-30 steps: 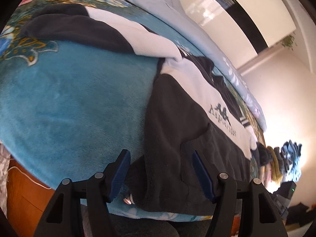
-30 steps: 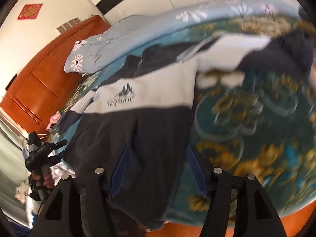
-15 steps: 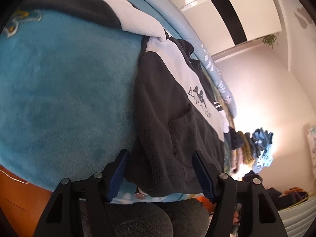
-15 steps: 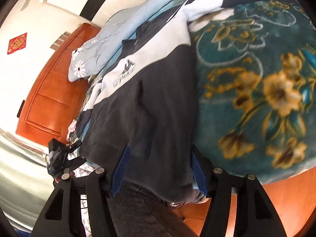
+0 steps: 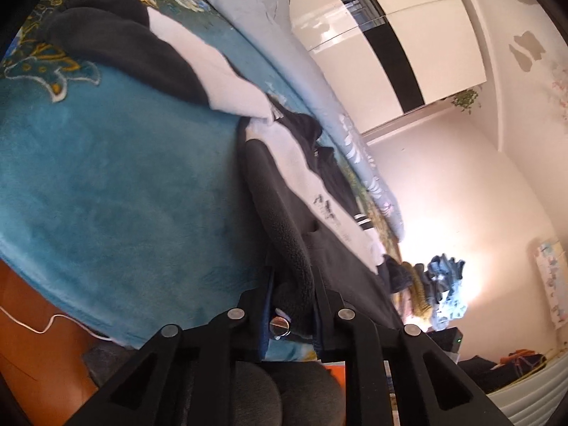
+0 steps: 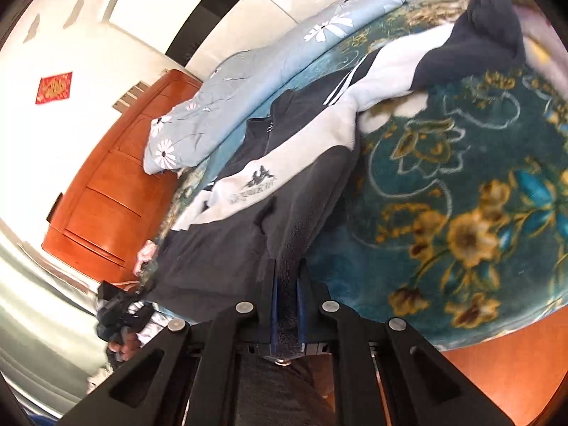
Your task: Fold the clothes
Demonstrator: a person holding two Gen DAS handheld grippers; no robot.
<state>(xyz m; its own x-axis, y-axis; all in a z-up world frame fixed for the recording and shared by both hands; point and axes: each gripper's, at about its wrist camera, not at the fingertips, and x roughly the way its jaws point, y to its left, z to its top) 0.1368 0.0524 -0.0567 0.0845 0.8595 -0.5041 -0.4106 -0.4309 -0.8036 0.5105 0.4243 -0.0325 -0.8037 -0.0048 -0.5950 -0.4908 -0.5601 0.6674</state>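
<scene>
While both grippers have a bite on the near hem, nothing looks folded yet: the fleece jacket (image 5: 284, 213) lies spread front-up across the teal floral blanket (image 5: 117, 191) on the bed, its dark lower half nearest the edge, the pale chest band and logo beyond, the collar at the far side by the rolled light-blue quilt (image 5: 284, 46). One sleeve (image 6: 443, 53) trails off to the right, dark cuff farthest out; the other sleeve (image 5: 149, 49) runs away to the left.

Left gripper (image 5: 293, 305) has its jaws drawn narrow on a thick roll of the dark fleece at the left bottom corner, a metal snap (image 5: 280, 326) showing just below the pinch. Right gripper (image 6: 287, 305) is clamped close on the right bottom corner, the fabric squeezed flat between the blue pads (image 6: 273, 310).

What I'd worry about is the left hold: it seems a bunched wad rather than a clean edge, so the hem may come up twisted, or only the top layer may lift and the back stay down. Plush fleece on plush blanket will likely cling, so a quick pull could drag the blanket along. If the two hands rise unevenly, the fold should land crooked, and the loose sleeves could get trapped underneath
</scene>
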